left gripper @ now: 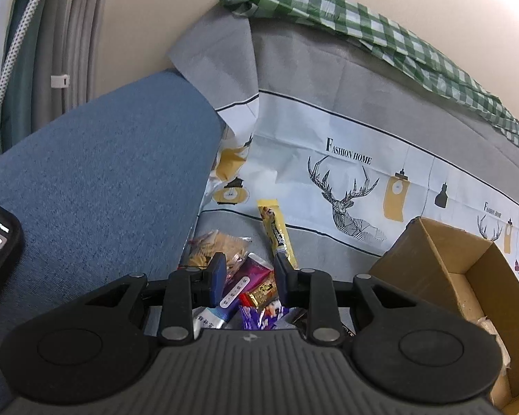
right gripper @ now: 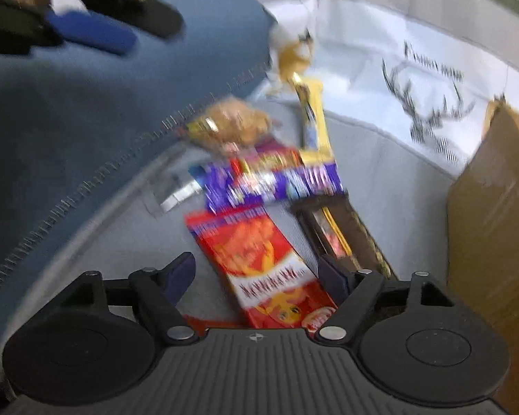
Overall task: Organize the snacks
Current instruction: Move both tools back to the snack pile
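Bed (left gripper: 328, 79) cluttered; our right fingers (right gripper: 256, 276) wide over red pack (right gripper: 259, 263), lengthwise between them; left fingers (left gripper: 247, 278) narrow, empty.

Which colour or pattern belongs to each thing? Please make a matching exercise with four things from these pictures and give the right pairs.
Things:
1. long stick packet
2. cardboard box
3. flat snack packet between the open fingers of the right gripper
4. cloth bunched at the wall

Colours or patterns:
a. green and white checks
b. red and orange
c. yellow
d. brown

Pairs: 1-c, 2-d, 3-b, 4-a
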`<state>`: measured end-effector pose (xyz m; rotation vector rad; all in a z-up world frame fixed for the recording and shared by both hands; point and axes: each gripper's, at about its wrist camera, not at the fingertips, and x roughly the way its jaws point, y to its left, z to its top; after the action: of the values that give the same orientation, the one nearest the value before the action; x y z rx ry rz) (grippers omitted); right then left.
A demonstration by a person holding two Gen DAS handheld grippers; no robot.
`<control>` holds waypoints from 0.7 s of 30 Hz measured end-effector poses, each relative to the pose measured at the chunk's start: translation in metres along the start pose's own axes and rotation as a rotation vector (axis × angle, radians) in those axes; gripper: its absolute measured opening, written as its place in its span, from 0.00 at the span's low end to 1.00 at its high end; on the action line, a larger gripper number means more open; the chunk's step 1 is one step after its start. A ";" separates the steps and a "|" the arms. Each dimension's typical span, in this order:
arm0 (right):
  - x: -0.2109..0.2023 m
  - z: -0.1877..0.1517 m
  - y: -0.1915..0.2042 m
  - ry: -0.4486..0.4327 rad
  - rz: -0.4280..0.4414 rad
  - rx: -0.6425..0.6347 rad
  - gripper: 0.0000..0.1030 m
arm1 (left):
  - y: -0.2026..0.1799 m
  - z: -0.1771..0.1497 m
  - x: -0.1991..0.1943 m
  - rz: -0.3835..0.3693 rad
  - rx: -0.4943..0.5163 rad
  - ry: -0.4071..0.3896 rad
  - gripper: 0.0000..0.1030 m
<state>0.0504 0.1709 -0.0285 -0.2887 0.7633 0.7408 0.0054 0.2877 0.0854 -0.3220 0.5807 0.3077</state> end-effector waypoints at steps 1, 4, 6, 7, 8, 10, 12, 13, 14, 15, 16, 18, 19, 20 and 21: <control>0.004 -0.001 -0.002 0.019 -0.003 0.018 0.77 | 0.000 0.000 0.001 -0.001 -0.002 0.005 0.32; 0.006 -0.004 -0.008 0.033 0.026 0.072 0.76 | -0.002 -0.001 0.002 -0.004 0.001 0.011 0.32; 0.003 -0.005 -0.006 0.034 0.044 0.059 0.64 | -0.004 -0.001 0.002 -0.003 0.008 0.012 0.32; 0.001 -0.005 -0.005 0.030 0.053 0.052 0.53 | -0.004 -0.001 0.002 -0.002 0.009 0.013 0.32; -0.001 -0.006 -0.005 0.027 0.068 0.049 0.50 | -0.004 -0.001 0.002 -0.001 0.007 0.014 0.32; -0.008 -0.006 -0.005 0.022 0.103 0.072 0.47 | -0.003 -0.001 0.001 0.001 0.001 0.016 0.32; -0.016 -0.005 -0.008 0.010 0.116 0.103 0.46 | 0.000 -0.001 0.000 0.001 -0.012 0.017 0.32; -0.022 -0.004 -0.008 0.000 0.110 0.109 0.45 | 0.001 -0.001 0.000 -0.001 -0.019 0.019 0.32; -0.030 -0.004 -0.008 -0.011 0.105 0.114 0.45 | 0.003 -0.002 0.000 -0.003 -0.025 0.023 0.32; -0.037 -0.003 -0.008 -0.020 0.105 0.118 0.45 | 0.004 -0.002 0.000 -0.004 -0.031 0.028 0.32; -0.044 -0.002 -0.007 -0.028 0.107 0.119 0.44 | 0.006 -0.002 0.000 -0.004 -0.035 0.032 0.32; -0.064 -0.004 -0.004 -0.046 0.104 0.105 0.44 | 0.007 -0.003 0.000 -0.007 -0.040 0.040 0.32; -0.073 -0.006 -0.003 -0.052 0.095 0.097 0.44 | 0.007 -0.003 0.000 -0.011 -0.041 0.045 0.32; -0.080 -0.008 -0.002 -0.053 0.089 0.096 0.44 | 0.006 -0.004 0.000 -0.016 -0.041 0.052 0.32; -0.088 -0.011 -0.002 -0.052 0.088 0.100 0.44 | 0.005 -0.004 0.001 -0.021 -0.038 0.059 0.32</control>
<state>0.0031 0.1203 0.0264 -0.1452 0.7650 0.7873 0.0025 0.2911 0.0804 -0.3748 0.6301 0.2899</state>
